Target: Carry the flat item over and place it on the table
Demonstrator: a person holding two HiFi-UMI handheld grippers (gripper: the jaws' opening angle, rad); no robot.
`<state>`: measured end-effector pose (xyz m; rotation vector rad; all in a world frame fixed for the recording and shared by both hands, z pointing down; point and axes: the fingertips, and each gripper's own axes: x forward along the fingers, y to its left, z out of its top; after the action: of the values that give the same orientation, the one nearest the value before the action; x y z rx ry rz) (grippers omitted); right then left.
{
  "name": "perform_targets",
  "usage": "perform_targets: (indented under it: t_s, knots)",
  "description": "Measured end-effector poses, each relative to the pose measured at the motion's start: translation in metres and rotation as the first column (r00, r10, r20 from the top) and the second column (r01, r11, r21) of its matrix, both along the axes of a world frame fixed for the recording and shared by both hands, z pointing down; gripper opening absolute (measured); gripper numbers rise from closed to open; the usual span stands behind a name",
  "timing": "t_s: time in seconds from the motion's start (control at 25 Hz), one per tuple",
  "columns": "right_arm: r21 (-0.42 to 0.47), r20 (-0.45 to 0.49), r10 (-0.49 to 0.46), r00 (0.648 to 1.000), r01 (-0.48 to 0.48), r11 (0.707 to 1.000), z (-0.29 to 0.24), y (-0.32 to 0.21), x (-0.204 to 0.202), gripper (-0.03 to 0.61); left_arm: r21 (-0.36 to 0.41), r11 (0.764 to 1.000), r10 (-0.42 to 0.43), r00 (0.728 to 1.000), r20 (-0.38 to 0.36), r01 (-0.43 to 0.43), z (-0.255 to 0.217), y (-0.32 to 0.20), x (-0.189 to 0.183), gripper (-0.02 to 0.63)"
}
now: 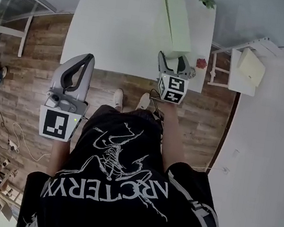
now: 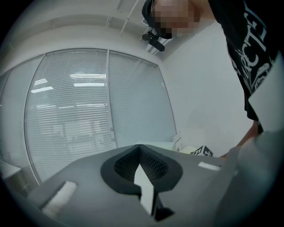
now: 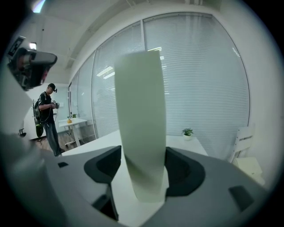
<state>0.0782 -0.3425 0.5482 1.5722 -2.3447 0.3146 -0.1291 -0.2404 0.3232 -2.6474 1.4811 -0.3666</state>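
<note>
Pale green flat rectangular panel (image 1: 177, 20) lies on the white rectangular table (image 1: 118, 22), right-hand side, long axis running near to far, near end at the table's near edge. Right gripper (image 1: 173, 62) sits at that near end. In the right gripper view the panel (image 3: 142, 111) runs between the jaws, which stand wide. The pads flank its faces closely but do not appear to press, so the table seems to carry the weight. Left gripper (image 1: 89, 57) hangs over the wood floor left of the person, jaws together, nothing between them (image 2: 140, 150). Judgement: the panel is light and fairly stiff, possibly foam board; smooth faces may slip, edges may dent. Best hold is a pinch across its thickness at the near end.
</note>
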Motion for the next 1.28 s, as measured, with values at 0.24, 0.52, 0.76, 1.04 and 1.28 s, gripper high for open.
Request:
perform_targets:
  t_s: [0.24, 0.52, 0.76, 1.04, 1.28]
  knots:
    - [-0.011, -0.033, -0.043, 0.999, 0.043, 0.999, -0.028, 0.056, 0.022, 0.288, 0.007, 0.998, 0.057, 0.997, -0.047, -0.057, 0.002, -0.008, 0.021, -0.002]
    - [0.042, 0.016, -0.052, 0.999, 0.051, 0.998, -0.077, 0.077, 0.032, 0.287, 0.028, 0.994, 0.107, 0.991, -0.075, -0.106, -0.001, -0.012, 0.046, -0.002]
    - [0.257, 0.069, -0.164, 0.984, 0.142, 0.956, -0.18, 0.069, -0.001, 0.185, 0.051, 0.99, 0.133, 0.986, -0.101, -0.129, -0.014, -0.019, 0.061, -0.002]
    - [0.396, -0.043, -0.211, 0.976, 0.211, 0.894, -0.242, 0.059, -0.024, 0.055, 0.118, 0.982, 0.158, 0.984, -0.081, -0.148, -0.035, -0.026, 0.065, -0.002]
    - [0.428, -0.029, -0.249, 0.968, 0.237, 0.872, -0.262, 0.062, -0.03, 0.018, 0.13, 0.976, 0.183, 0.98, -0.074, -0.172, -0.037, -0.028, 0.066, -0.002]
